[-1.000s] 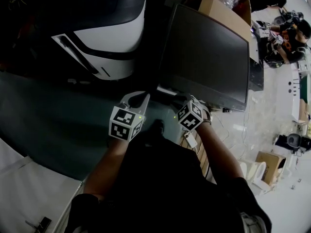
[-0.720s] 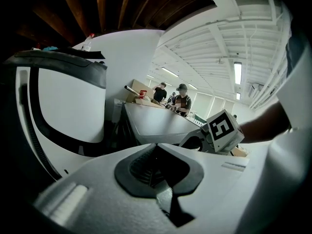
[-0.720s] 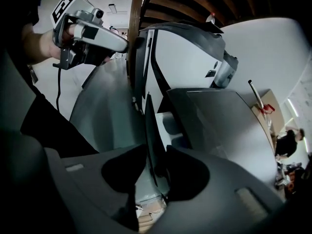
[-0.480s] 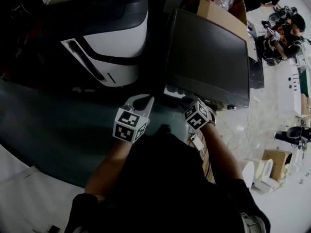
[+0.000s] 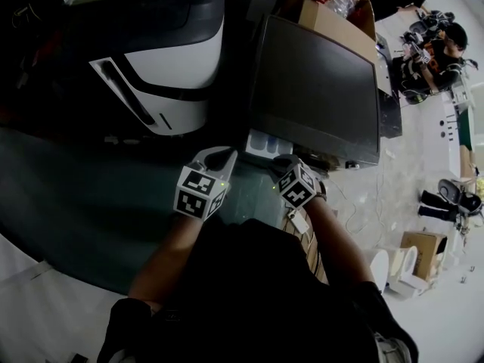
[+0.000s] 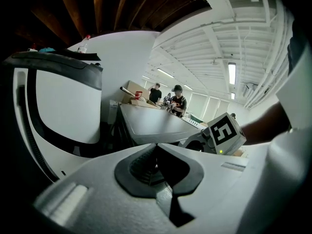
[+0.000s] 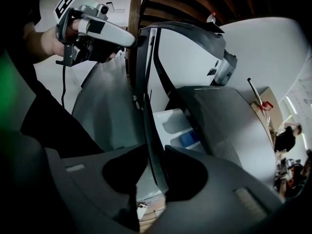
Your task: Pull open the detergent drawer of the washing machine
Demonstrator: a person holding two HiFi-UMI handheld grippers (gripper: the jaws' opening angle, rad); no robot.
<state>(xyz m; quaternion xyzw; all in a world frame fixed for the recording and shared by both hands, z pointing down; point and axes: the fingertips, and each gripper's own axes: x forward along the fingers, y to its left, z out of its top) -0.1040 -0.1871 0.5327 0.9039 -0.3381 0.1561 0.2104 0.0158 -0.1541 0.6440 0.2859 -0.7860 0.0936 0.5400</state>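
One washing machine (image 5: 318, 89), one detergent drawer (image 5: 266, 144), two grippers. The drawer stands out at the left end of the machine's front, its long axis pointing from the machine toward the person. The right gripper (image 7: 155, 152) is closing its jaws on the drawer's dark front panel; the left gripper (image 6: 157, 149), just beside, has its jaws together on nothing

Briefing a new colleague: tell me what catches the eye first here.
The detergent drawer stands partly pulled out of the dark washing machine at centre, its front panel between the closing jaws of the right hand-held gripper. The left hand-held gripper, shut and empty, is to its left, below a rounded white appliance.
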